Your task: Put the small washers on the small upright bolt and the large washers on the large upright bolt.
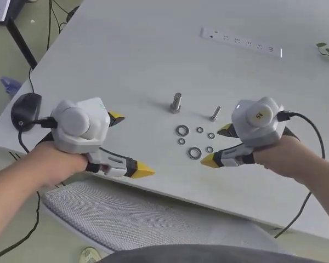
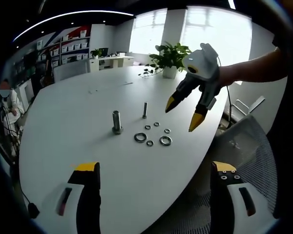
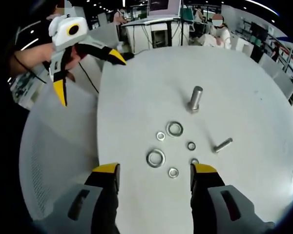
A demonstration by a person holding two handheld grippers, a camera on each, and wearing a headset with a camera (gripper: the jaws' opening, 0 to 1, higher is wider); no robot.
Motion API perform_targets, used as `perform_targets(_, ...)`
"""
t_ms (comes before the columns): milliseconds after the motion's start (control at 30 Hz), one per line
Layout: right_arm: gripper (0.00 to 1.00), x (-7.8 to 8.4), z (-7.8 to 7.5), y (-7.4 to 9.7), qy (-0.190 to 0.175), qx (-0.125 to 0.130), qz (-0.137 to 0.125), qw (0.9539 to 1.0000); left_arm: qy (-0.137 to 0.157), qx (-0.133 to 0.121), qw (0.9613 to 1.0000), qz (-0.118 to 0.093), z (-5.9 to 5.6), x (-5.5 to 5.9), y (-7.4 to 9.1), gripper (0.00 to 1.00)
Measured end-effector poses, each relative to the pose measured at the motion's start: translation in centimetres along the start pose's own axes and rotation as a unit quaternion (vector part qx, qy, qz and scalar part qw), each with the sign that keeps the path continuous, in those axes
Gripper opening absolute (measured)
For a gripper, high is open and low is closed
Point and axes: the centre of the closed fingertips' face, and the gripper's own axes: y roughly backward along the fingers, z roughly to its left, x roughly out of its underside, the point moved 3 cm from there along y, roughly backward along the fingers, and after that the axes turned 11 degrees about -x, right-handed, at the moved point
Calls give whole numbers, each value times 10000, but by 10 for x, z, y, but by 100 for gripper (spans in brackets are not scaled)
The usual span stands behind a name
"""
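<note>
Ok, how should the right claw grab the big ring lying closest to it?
I'd pinch the big ring across its outer edge, with the right claw coming straight down from above. It lies flat on the table, so nothing sticks up to hold, and its thin rim is the only grip.

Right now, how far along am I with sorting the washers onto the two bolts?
Nothing looks done yet: the large bolt and small bolt both stand bare. Nothing is in hand: the left tongs and right tongs are open and empty. All six are left to do: two large washers and four small washers, lying loose on the table.
</note>
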Motion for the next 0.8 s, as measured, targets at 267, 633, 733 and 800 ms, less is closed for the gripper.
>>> perform_targets(267, 58, -2, -6, -15, 216, 7, 331, 9992, -47, -7, 10000, 10, 1, 0, 0, 93)
perform_targets(633, 52, 2, -8, -33, 406, -82, 678, 9968, -66, 45, 10000, -9, -2, -3, -4, 93)
perform_targets(733, 50, 3, -7, -37, 467, -99, 741, 9961, -61, 42, 10000, -9, -2, -4, -4, 92)
perform_targets(800, 47, 4, -7, -41, 483, -129, 797, 9956, -37, 57, 10000, -20, -3, -4, -4, 92)
